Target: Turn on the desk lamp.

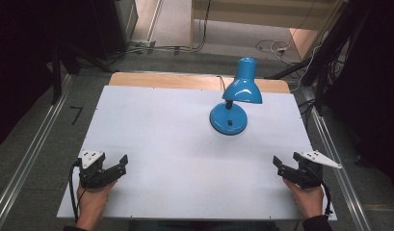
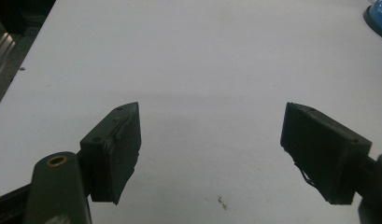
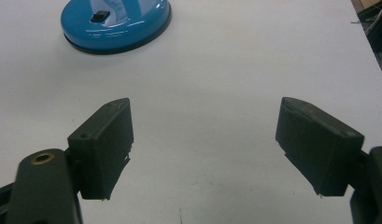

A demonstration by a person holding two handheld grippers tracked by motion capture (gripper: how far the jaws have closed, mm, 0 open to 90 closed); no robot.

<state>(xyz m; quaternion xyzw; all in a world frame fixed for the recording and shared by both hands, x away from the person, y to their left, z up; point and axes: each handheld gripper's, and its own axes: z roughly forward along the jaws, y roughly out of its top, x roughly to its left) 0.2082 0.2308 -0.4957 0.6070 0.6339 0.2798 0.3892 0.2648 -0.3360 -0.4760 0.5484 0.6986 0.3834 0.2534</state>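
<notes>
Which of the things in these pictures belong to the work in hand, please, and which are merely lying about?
Belonging to the work:
- blue desk lamp
- left hand-held gripper, open
- right hand-held gripper, open
- white table top

Lying about:
- cables on the floor beyond the table
- dark stands at the sides

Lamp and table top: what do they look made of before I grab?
Lamp: likely painted metal or hard plastic, glossy blue; highlights gleam on shade and round base, which has a black rim and switch. Table top: matte white sheet, no glare, over a wooden board showing at the far edge.
</notes>
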